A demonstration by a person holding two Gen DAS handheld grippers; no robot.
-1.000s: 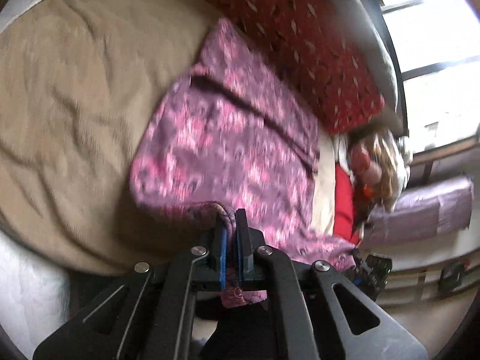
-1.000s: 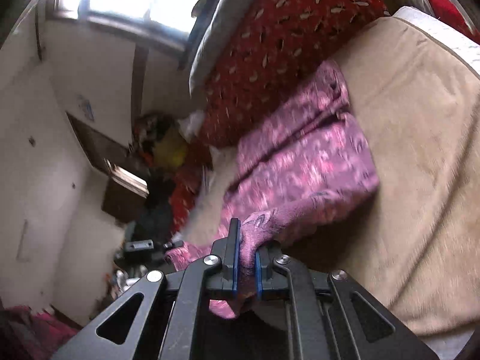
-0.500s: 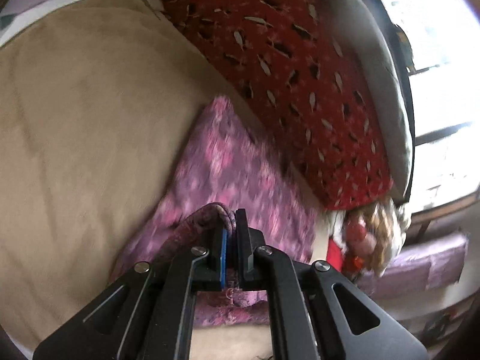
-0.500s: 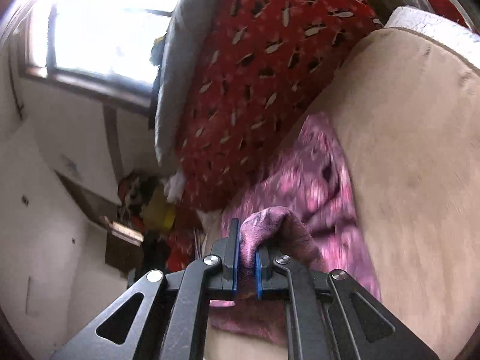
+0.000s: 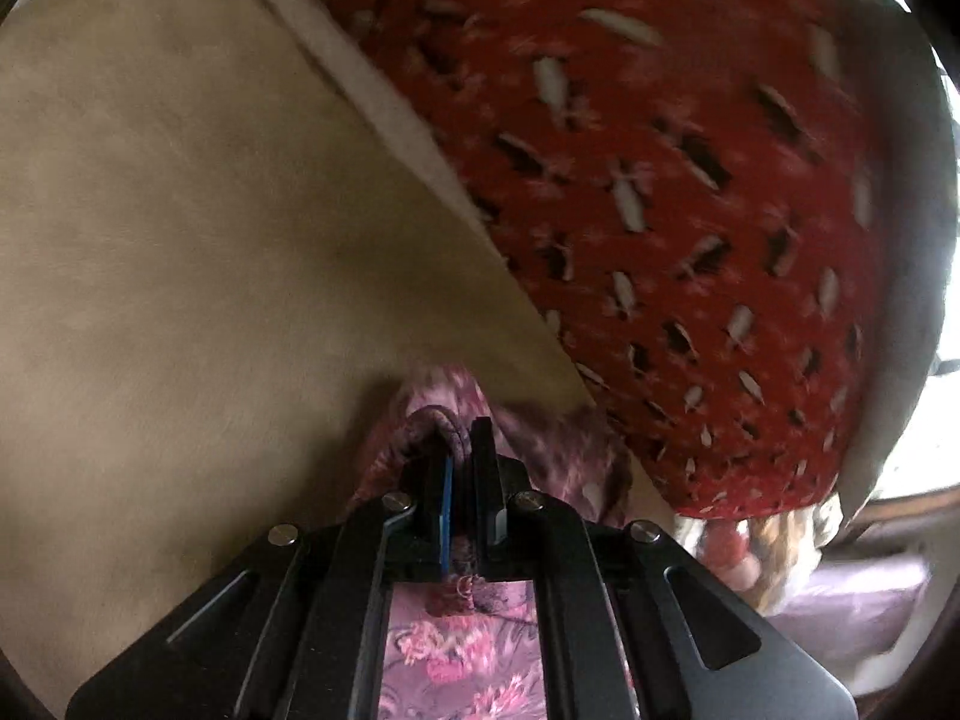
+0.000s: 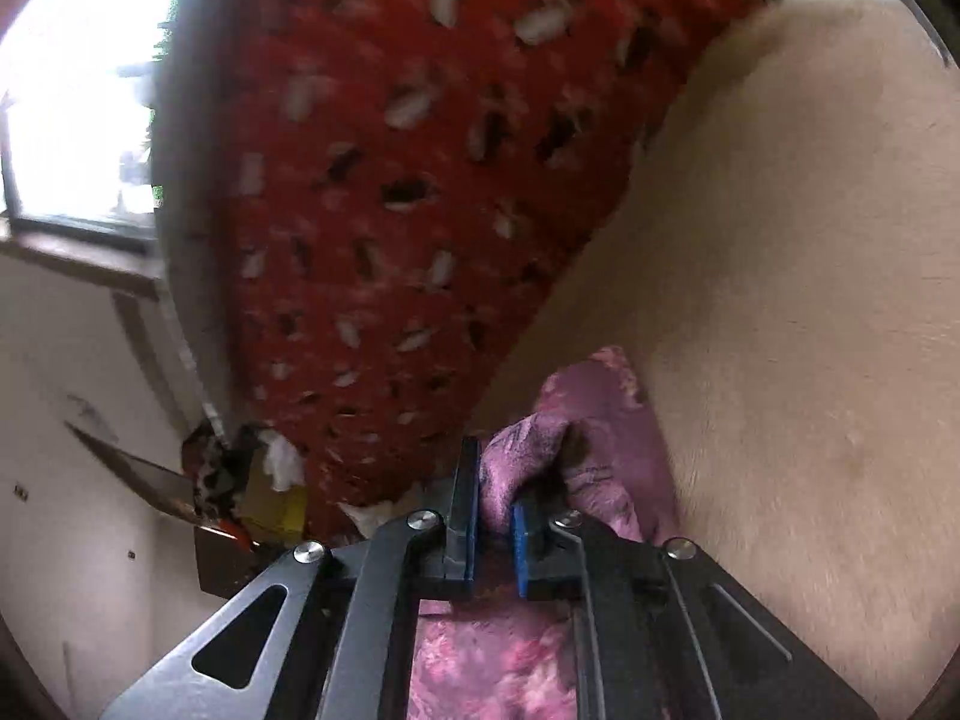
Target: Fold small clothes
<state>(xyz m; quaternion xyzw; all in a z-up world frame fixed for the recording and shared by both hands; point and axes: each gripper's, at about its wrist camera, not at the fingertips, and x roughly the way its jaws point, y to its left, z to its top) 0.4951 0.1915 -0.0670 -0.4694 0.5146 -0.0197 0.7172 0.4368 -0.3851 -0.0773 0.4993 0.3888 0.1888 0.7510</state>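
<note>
Because each tool pinches one corner of the same edge, we list the two together.

Left tool (image 5: pixel 461 468): jaws drawn together on a bunched hem of the pink floral garment (image 5: pixel 462 654); cloth bulges out past the tips and runs back beneath the frame. We judge the two-point hold keeps the carried edge straight as it goes over.

Right tool (image 6: pixel 493 510): blue-padded jaws clamped on a thicker wad of the garment (image 6: pixel 576 420), a narrow gap between them filled with fabric. The fold of cloth curls over the right pad, so the bite looks deep rather than a tip pinch.

Garment, location: gathered close under both tools and low over the tan bed cover (image 5: pixel 180 240), with only a small part showing ahead of the tips. We take this as the fold-over step, the held edge carried toward the far side.

Bed cover: a soft, flat bearing surface, which we judge suits laying the fold down.

Red patterned pillow (image 5: pixel 690 180): stands along the far edge of the bed, just beyond the garment, bounding how far the fold can travel.

Window (image 6: pixel 72 90): bright, behind the pillow.
</note>
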